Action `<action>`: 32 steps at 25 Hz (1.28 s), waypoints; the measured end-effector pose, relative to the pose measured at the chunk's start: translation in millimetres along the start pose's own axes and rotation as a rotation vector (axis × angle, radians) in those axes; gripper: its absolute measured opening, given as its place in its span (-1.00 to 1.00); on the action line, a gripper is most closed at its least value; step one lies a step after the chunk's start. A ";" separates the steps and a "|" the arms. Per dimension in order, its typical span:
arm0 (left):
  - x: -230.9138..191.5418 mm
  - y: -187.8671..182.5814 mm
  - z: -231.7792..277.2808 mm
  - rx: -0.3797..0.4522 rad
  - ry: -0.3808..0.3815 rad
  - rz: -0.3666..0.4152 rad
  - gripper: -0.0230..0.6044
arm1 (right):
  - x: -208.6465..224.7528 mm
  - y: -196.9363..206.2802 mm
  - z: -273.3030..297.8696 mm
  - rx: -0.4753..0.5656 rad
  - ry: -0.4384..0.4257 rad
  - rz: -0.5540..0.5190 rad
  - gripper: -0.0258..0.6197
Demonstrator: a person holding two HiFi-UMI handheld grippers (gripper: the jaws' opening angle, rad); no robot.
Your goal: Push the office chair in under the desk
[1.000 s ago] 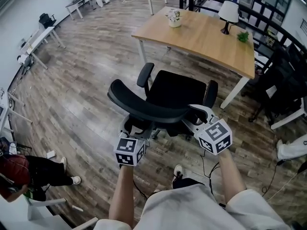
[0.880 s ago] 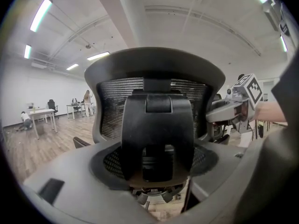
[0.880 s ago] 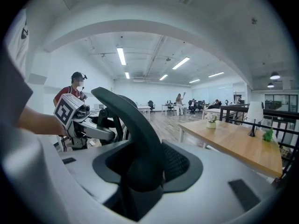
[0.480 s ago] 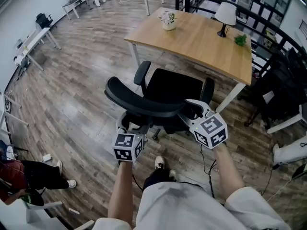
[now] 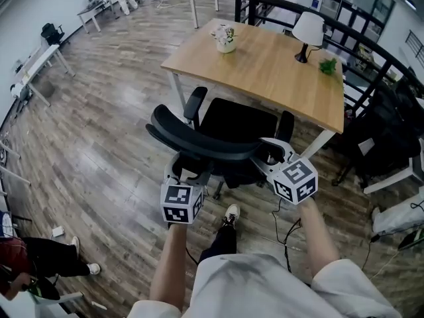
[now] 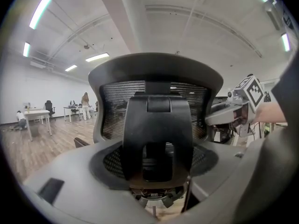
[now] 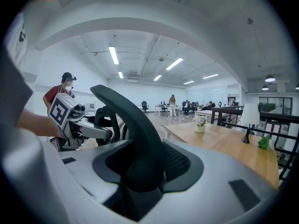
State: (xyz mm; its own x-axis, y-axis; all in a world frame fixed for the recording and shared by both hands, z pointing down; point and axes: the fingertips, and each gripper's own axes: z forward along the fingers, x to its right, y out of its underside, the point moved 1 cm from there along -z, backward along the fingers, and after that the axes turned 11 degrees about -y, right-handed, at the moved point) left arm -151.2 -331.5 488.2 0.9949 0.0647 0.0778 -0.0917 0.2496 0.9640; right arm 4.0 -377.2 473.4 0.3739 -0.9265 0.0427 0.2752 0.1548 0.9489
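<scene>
A black office chair (image 5: 237, 126) stands with its seat facing the wooden desk (image 5: 265, 68) and its curved backrest (image 5: 199, 143) toward me. My left gripper (image 5: 181, 177) reaches in below the backrest. In the left gripper view its jaws stand wide around the chair's black back support (image 6: 158, 125), with the pads against its sides. My right gripper (image 5: 269, 153) is shut on the backrest's right edge (image 7: 134, 134), which fills the gap between its jaws. The seat's front is close to the desk's near edge.
On the desk stand a white lamp (image 5: 307, 28), a flower pot (image 5: 225, 38) and a small green plant (image 5: 327, 65). A black railing (image 5: 371, 48) and dark chairs (image 5: 381, 138) lie to the right. A cable (image 5: 281, 225) trails on the floor by my foot.
The chair has rolled toward the desk and I have stepped after it. Both grippers keep their places on the backrest.
</scene>
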 end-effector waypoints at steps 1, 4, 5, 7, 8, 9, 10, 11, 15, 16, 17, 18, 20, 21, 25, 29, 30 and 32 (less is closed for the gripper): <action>-0.1 -2.7 9.4 0.002 0.000 -0.001 0.15 | 9.3 -1.5 2.9 -0.002 0.005 0.000 -0.26; 0.2 -10.9 36.7 0.002 0.006 0.003 0.15 | 37.4 -5.9 11.2 0.012 0.015 0.000 -0.26; 0.9 -12.9 45.2 -0.003 0.010 0.006 0.15 | 46.0 -6.7 13.3 0.018 0.017 0.000 -0.25; 2.6 -17.0 62.1 -0.012 0.018 0.011 0.15 | 62.5 -8.4 16.6 0.019 0.028 0.001 -0.25; 3.4 -19.6 70.6 -0.013 0.022 0.013 0.15 | 70.9 -9.7 18.2 0.017 0.033 0.001 -0.25; 4.0 -22.4 79.1 -0.013 0.024 0.014 0.15 | 79.5 -11.2 20.0 0.015 0.038 0.002 -0.25; 4.2 -25.2 87.4 -0.011 0.026 0.015 0.15 | 87.7 -12.8 22.0 0.015 0.041 0.002 -0.25; 4.1 -27.9 95.4 -0.011 0.029 0.016 0.15 | 95.3 -14.4 24.2 0.017 0.043 0.003 -0.25; 1.9 -35.2 123.0 -0.017 0.046 0.023 0.16 | 119.8 -19.6 32.9 0.022 0.042 0.007 -0.25; 0.8 -37.6 129.8 -0.019 0.048 0.024 0.16 | 125.8 -21.3 35.0 0.024 0.043 0.007 -0.25; -0.3 -40.3 136.8 -0.020 0.050 0.025 0.16 | 131.9 -23.0 37.3 0.026 0.046 0.008 -0.25; -1.4 -42.8 143.7 -0.020 0.053 0.027 0.16 | 137.9 -24.5 39.7 0.028 0.049 0.010 -0.25; -3.1 -46.0 155.4 -0.021 0.058 0.029 0.16 | 148.3 -26.2 44.2 0.032 0.054 0.014 -0.25; -3.8 -47.2 160.5 -0.020 0.060 0.028 0.16 | 153.0 -27.0 46.3 0.033 0.056 0.016 -0.25; -4.3 -54.3 183.9 -0.017 0.064 0.030 0.16 | 175.6 -31.1 53.3 0.037 0.068 0.020 -0.25; -4.4 -61.0 211.9 -0.019 0.076 0.038 0.16 | 201.4 -35.5 60.8 0.031 0.087 0.036 -0.25; -4.4 -62.5 218.2 -0.022 0.079 0.040 0.16 | 207.2 -36.5 62.6 0.026 0.091 0.043 -0.25; -3.7 -65.5 230.4 -0.024 0.085 0.044 0.16 | 219.0 -37.8 65.7 0.018 0.091 0.049 -0.25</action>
State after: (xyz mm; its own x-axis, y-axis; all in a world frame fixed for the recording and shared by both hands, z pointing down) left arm -139.0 -570.7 483.4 0.9827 0.1577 0.0970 -0.1372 0.2680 0.9536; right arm 17.3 -608.5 467.5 0.4654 -0.8830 0.0617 0.2389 0.1925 0.9518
